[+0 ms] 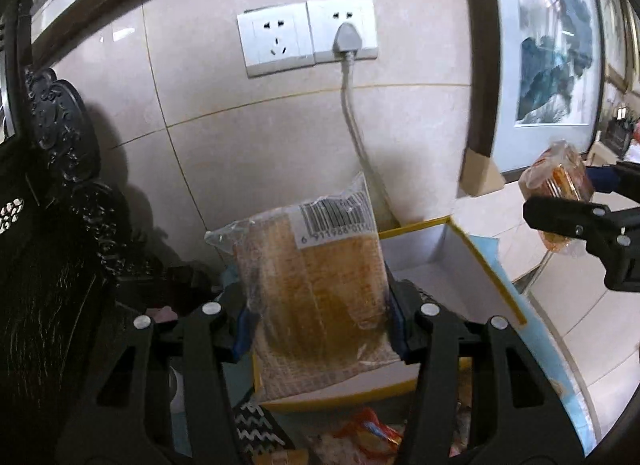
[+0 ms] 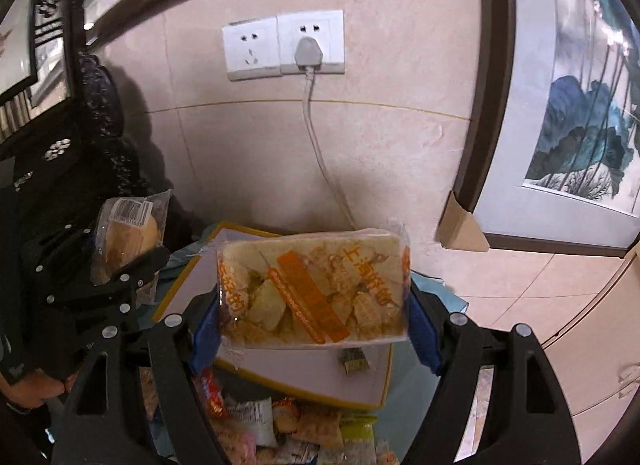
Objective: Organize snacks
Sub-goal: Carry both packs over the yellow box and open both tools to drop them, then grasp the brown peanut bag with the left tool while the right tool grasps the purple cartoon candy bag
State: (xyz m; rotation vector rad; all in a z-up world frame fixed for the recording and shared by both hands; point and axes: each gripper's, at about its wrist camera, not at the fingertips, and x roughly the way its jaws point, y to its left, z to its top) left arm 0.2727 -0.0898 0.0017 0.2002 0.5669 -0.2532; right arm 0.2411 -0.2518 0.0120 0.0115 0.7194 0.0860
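Note:
My left gripper (image 1: 320, 325) is shut on a clear-wrapped cake pack with a barcode (image 1: 316, 265) and holds it upright above an open white box with a yellow rim (image 1: 460, 261). It also shows in the right wrist view (image 2: 124, 237). My right gripper (image 2: 316, 325) is shut on a clear pack of biscuits with an orange label (image 2: 312, 289), held flat above the same box (image 2: 304, 377). That pack also shows at the far right of the left wrist view (image 1: 560, 185).
Several loose snack packets (image 2: 280, 425) lie in front of the box on a blue cloth (image 2: 440, 289). A wall socket with a grey plug and cord (image 1: 348, 41) is behind. A dark carved chair (image 1: 60, 185) stands left; a framed painting (image 2: 580, 125) leans right.

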